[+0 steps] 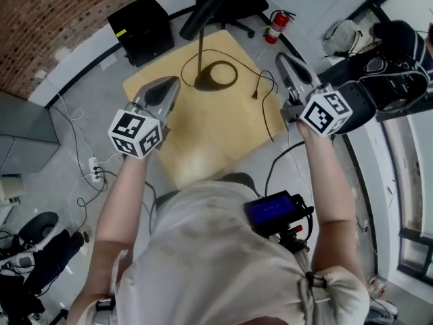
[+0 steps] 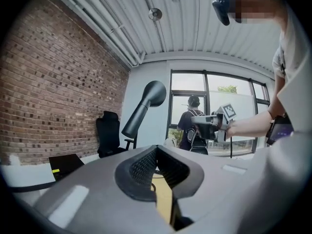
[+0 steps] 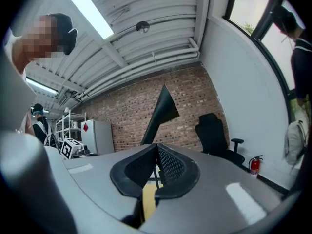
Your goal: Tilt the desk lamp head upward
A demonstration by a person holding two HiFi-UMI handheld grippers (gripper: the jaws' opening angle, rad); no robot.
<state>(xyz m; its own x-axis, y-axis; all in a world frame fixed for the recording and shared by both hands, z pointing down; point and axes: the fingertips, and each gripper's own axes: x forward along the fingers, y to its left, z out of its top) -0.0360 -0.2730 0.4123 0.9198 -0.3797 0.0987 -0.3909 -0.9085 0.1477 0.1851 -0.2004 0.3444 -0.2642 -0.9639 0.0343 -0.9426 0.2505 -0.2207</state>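
A black desk lamp stands on a small yellow table (image 1: 203, 141). Its round base (image 1: 216, 76) sits at the table's far side, and a thin stem rises to the long dark head (image 1: 215, 0). My left gripper (image 1: 174, 81) hovers over the table's left part, short of the base, shut with nothing between its jaws. At the table's right corner my right gripper (image 1: 282, 58) is likewise shut and empty. In the left gripper view the lamp head (image 2: 146, 106) slants above the closed left gripper (image 2: 156, 148). The right gripper view shows the lamp head (image 3: 161, 112) above the closed right gripper (image 3: 157, 146).
The lamp's cord runs across the table to a loose plug (image 1: 256, 95). A black office chair (image 1: 237, 4), a red fire extinguisher (image 1: 277, 24) and a black box (image 1: 141, 29) stand beyond the table. A power strip (image 1: 95, 170) lies on the floor at left. A person (image 2: 193, 123) stands by the window.
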